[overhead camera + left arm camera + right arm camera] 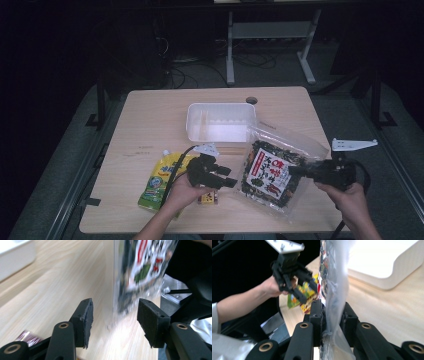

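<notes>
A white plastic tray [220, 121] is sitting near the far middle of my wooden table [150, 125], open side up. A yellow-green refill pouch [159, 183] is lying flat toward the near left edge. Just to its right a small red-and-yellow packet [208, 198] is resting on the wood.

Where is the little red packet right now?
In the high view, the small red packet lies on the table near its front edge, just under the left gripper, between the yellow-green pouch and the seaweed snack bag.
</notes>
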`<state>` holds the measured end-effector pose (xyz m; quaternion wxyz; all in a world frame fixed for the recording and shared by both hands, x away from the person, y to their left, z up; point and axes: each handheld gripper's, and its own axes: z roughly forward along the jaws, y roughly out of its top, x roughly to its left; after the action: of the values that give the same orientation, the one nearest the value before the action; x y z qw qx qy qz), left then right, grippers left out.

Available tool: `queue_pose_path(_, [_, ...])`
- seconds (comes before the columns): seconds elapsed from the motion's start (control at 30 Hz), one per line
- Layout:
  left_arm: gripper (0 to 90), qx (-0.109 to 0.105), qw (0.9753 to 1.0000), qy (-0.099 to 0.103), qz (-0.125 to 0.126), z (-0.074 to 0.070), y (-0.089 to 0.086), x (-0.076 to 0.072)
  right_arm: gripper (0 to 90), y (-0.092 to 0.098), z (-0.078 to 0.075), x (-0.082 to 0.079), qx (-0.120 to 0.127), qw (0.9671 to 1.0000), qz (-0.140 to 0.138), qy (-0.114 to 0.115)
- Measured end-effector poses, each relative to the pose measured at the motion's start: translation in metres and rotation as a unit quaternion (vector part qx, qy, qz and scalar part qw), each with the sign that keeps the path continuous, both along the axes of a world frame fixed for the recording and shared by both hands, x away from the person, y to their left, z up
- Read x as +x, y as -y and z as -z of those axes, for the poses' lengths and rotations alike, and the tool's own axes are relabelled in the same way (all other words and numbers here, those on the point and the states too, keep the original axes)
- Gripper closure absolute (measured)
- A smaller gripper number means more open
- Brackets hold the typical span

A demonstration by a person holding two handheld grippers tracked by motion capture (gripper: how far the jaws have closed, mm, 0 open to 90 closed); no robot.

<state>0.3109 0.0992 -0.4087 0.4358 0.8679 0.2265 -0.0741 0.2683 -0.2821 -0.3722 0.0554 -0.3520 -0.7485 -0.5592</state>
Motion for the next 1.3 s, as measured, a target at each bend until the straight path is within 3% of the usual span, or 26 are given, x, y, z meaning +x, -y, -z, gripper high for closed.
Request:
queue_pose_path(0.03, [44.2, 0.004, 1.0, 0.008, -0.003, -0.002, -0.005, -0.003, 75.1, -0.002, -0.01, 0.0, -0.009, 0.9997, 0.01, 0.02])
queue_pose_path(0.1, [43.0, 0.007, 0.9999, 0.012, -0.008, -0.003, -0.009, -0.005, 75.2, -0.003, -0.014, 0.0, -0.015, 0.9994, 0.015, 0.027])
queue_pose_path(0.17, [40.9, 0.011, 0.9996, 0.021, -0.013, -0.004, -0.016, -0.008, 75.2, -0.009, -0.027, 0.002, -0.036, 0.9972, 0.03, 0.058])
queue_pose_path(0.23, [40.3, 0.013, 0.9995, 0.023, -0.017, -0.005, -0.022, -0.011, 75.2, -0.012, -0.03, 0.003, -0.041, 0.9966, 0.032, 0.064])
queue_pose_path(0.3, [38.8, 0.017, 0.9992, 0.03, -0.022, -0.005, -0.03, -0.014, 75.2, -0.022, -0.042, 0.009, -0.057, 0.9932, 0.046, 0.091])
queue_pose_path(0.6, [35.4, 0.028, 0.9975, 0.045, -0.046, -0.003, -0.06, -0.026, 75.1, -0.048, -0.061, 0.033, -0.087, 0.9859, 0.062, 0.129])
queue_pose_path(0.63, [34.1, 0.027, 0.9971, 0.046, -0.054, -0.002, -0.067, -0.028, 75.1, -0.055, -0.066, 0.038, -0.094, 0.9836, 0.064, 0.14])
queue_pose_path(0.83, [32.8, 0.025, 0.9958, 0.048, -0.074, 0.001, -0.087, -0.035, 75.1, -0.075, -0.075, 0.057, -0.112, 0.9783, 0.067, 0.161])
queue_pose_path(1.2, [31.1, 0.028, 0.9934, 0.054, -0.097, 0.003, -0.111, -0.041, 75.1, -0.104, -0.083, 0.086, -0.12, 0.975, 0.069, 0.174])
queue_pose_path(1.3, [30.7, 0.029, 0.9926, 0.054, -0.105, 0.004, -0.116, -0.042, 75.1, -0.114, -0.084, 0.098, -0.128, 0.9727, 0.069, 0.181])
